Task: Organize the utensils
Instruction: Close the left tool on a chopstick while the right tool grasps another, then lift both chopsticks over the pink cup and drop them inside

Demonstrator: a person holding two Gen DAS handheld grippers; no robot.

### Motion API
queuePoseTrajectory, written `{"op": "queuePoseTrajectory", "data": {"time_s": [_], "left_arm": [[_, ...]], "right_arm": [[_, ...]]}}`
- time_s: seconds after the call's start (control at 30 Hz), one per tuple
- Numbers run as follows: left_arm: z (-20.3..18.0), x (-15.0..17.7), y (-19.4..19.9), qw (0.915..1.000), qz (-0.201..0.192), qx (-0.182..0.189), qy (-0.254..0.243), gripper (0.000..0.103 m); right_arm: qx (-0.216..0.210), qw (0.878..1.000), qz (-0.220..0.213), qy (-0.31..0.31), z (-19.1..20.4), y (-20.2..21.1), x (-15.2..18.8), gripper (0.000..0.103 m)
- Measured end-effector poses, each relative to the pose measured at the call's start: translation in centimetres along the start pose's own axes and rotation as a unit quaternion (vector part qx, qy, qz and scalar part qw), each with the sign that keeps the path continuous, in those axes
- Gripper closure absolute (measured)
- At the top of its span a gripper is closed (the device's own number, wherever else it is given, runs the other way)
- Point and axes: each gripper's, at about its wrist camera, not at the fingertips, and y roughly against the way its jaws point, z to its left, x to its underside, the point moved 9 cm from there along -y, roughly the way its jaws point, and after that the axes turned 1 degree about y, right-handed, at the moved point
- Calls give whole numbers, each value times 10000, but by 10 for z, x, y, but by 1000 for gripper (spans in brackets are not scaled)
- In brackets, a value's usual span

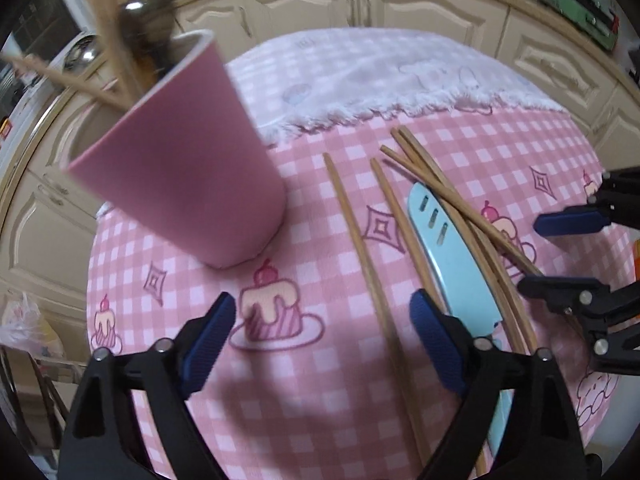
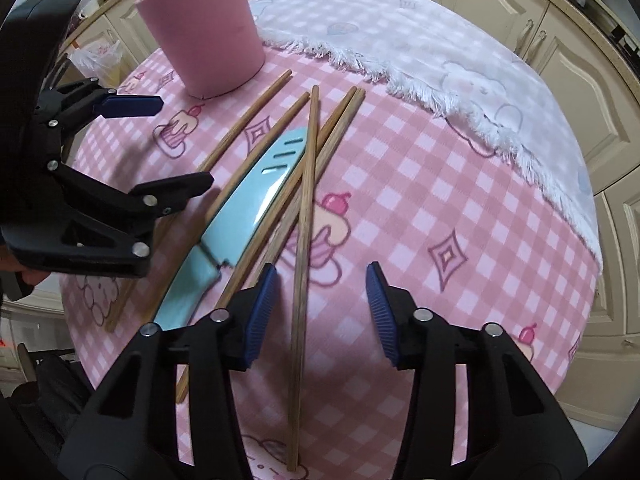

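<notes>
Jaws of both grippers released, empty above chopsticks (image 2: 302, 216), sheathed knife (image 2: 244, 196), no legible writing.

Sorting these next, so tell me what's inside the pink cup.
The pink cup holds several wooden chopsticks and a blurred metal utensil, poking above the rim. Their lower ends, and anything shorter, are hidden by the cup's wall.

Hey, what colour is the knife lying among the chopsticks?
Light blue knife, blade and handle alike; clearest in the right wrist view.
</notes>
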Motion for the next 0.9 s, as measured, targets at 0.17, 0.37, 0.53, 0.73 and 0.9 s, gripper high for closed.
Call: {"op": "queuePoseTrajectory", "data": {"time_s": [0.17,0.37,0.53,0.73,0.9], "left_arm": [[-9,-12,-8,9996,216,-64,-169,26],[-14,-21,-12,9982,455,389,-54,47],[-23,-20,-11,9976,440,490,-198,64],[-36,-23,-11,9970,349,662,-211,96],[-31,-18,-9,9978,185,629,-135,97]], "right_arm": [[24,9999,134,39,2,-6,-15,69],[22,9997,228,30,-2,-7,-22,76],[100,9996,260,87,-1,-10,-28,79],[-168,9997,88,-152,-6,-12,-41,96],[-363,9984,-196,-399,-16,-5,-37,97]]}}
